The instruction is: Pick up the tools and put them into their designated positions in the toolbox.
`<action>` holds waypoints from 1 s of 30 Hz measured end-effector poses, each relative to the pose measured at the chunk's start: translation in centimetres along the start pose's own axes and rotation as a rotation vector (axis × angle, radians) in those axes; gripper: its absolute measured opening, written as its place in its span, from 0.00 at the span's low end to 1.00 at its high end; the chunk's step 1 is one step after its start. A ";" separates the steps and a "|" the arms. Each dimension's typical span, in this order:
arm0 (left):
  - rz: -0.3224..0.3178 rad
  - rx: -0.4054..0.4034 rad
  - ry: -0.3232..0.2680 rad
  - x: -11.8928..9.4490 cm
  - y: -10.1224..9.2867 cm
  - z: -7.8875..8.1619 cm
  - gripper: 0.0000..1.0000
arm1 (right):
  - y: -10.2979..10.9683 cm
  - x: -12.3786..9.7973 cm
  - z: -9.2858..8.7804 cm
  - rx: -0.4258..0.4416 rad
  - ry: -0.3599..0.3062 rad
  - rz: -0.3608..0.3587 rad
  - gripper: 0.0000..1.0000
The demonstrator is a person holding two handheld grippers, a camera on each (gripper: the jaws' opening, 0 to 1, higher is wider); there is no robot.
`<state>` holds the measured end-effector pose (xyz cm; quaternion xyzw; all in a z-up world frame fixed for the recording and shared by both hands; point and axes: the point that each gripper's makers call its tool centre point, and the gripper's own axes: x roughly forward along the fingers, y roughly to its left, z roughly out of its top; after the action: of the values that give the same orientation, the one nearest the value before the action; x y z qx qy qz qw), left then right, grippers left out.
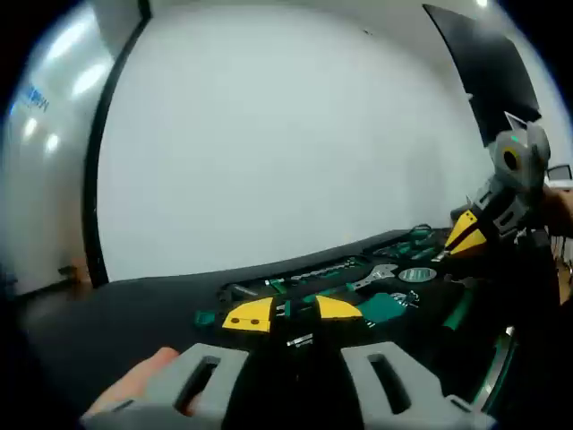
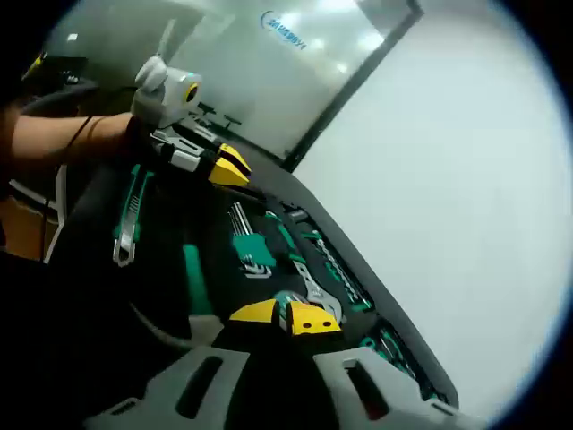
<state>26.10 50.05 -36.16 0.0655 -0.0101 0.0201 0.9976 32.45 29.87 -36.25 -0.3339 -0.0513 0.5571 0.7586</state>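
Toolbox [image 2: 376,296]: a black foam-lined tray is seen laid flat on a dark table [image 1: 116,313], with a white wall [image 1: 286,134] behind.

Left gripper [image 1: 292,313]: yellow tips are held apart above the tray, with nothing between them. In the right gripper view it is seen held at the far end of the tray by a hand [image 2: 54,139].

Right gripper [image 2: 285,315]: yellow tips are nearly pressed together; whether anything is pinched cannot be told.

Tools, green-handled: a utility knife [image 2: 125,219] and a hex key set [image 2: 251,246] are lodged in recesses; an adjustable wrench [image 2: 318,296] lies just beyond the right tips, and a tape measure [image 1: 416,274] is seated in the foam.

Risk, judged: a seated neighbour may be knocked loose if the tips are lowered off-line, the tools being closely packed.
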 end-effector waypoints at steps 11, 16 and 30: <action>0.026 -0.114 0.044 -0.3 0.3 -1.2 0.16 | -7.6 -11.0 -6.7 0.218 -0.060 -0.206 0.14; 0.055 -0.134 0.000 -0.7 1.0 -0.3 0.16 | -10.6 -15.3 -7.9 0.338 -0.156 -0.300 0.14; 0.073 -0.177 0.026 -0.7 1.6 -1.0 0.16 | -18.6 -24.1 -13.6 0.578 -0.140 -0.668 0.14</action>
<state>25.33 51.78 -36.96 -0.0237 -0.0011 0.0562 0.9981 44.68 -0.33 -29.19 -0.0346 -0.0499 0.2944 0.9538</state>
